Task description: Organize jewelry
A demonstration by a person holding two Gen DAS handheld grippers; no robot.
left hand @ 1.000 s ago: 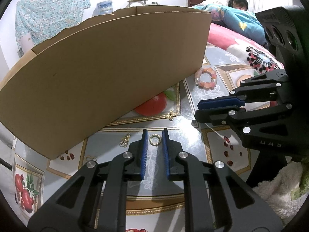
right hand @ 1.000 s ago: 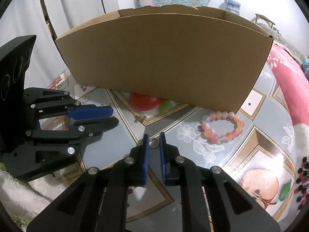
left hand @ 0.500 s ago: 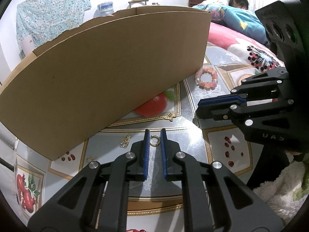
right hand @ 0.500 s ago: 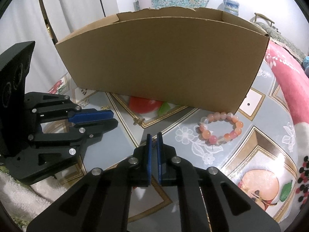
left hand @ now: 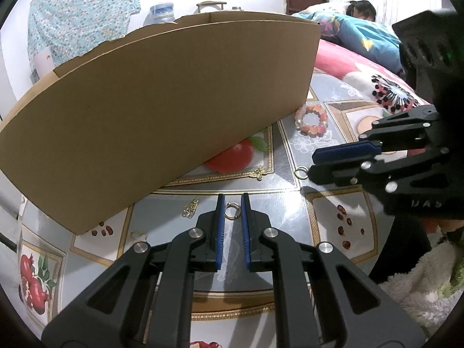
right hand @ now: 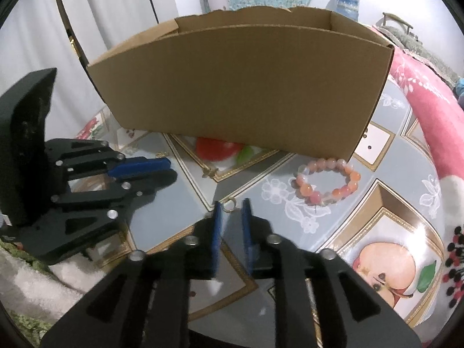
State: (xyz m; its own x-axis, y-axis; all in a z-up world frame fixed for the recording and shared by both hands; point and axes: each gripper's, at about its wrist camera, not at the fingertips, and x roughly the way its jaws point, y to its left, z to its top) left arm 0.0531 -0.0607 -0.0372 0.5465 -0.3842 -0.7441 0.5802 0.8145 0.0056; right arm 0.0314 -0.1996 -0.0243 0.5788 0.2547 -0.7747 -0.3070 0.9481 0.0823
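Straddling a small gold ring [left hand: 232, 211], the left gripper [left hand: 231, 214] is spread narrowly near the brown cardboard box [left hand: 162, 110]; centred closure is advised. Nearby, the right gripper [right hand: 231, 213] is spread before a second gold ring [right hand: 229, 204].

left wrist: low, near tabletop | right wrist: likewise, perhaps higher | shared: cardboard box [left hand: 162, 110]

Water jug [left hand: 161, 12], sleeping person [left hand: 361, 10]
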